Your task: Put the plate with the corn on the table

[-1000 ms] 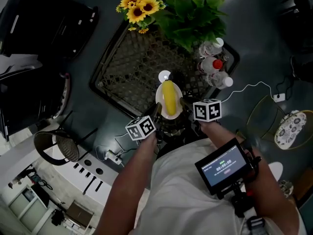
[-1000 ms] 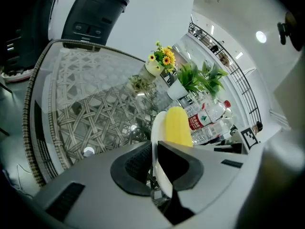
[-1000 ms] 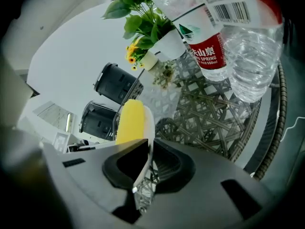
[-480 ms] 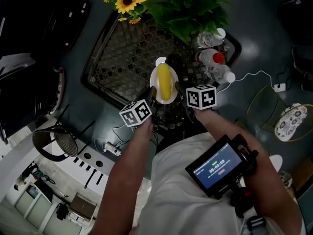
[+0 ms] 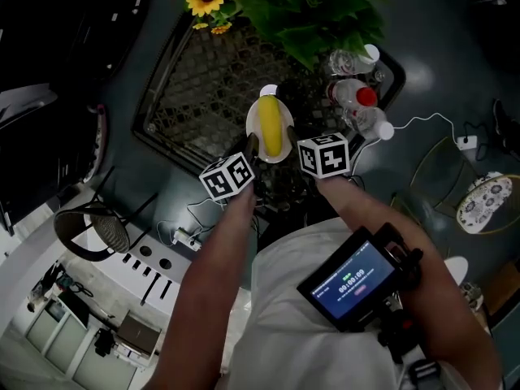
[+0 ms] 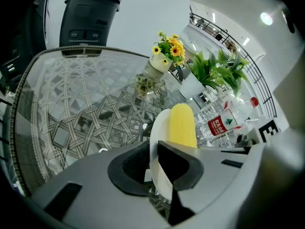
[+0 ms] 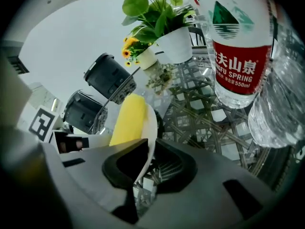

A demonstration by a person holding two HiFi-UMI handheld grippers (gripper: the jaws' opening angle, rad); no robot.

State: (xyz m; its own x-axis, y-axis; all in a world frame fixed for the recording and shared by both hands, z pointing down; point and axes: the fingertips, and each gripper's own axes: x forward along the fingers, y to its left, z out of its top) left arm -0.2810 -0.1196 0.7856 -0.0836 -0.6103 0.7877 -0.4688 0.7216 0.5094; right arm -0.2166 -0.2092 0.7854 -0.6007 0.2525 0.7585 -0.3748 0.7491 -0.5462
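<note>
From the head view, the left tongs [image 5: 253, 149] and right tongs [image 5: 294, 149] flank a white plate [image 5: 253, 125] over the near part of the woven-patterned glass surface [image 5: 203, 96]. Whether the plate touches the glass cannot be told. Only the gripper views show the grips: the left tongs are clamped on the plate's rim, and the right tongs are closed on the opposite rim. The plate holds one yellow corn cob [image 5: 270, 128], lying lengthwise. The right gripper view alone shows a red-labelled water bottle [image 7: 233, 46] close by. A white pot [image 7: 178, 44] holds a green plant [image 7: 147, 8]. A vase holds sunflowers [image 6: 167, 46].
</note>
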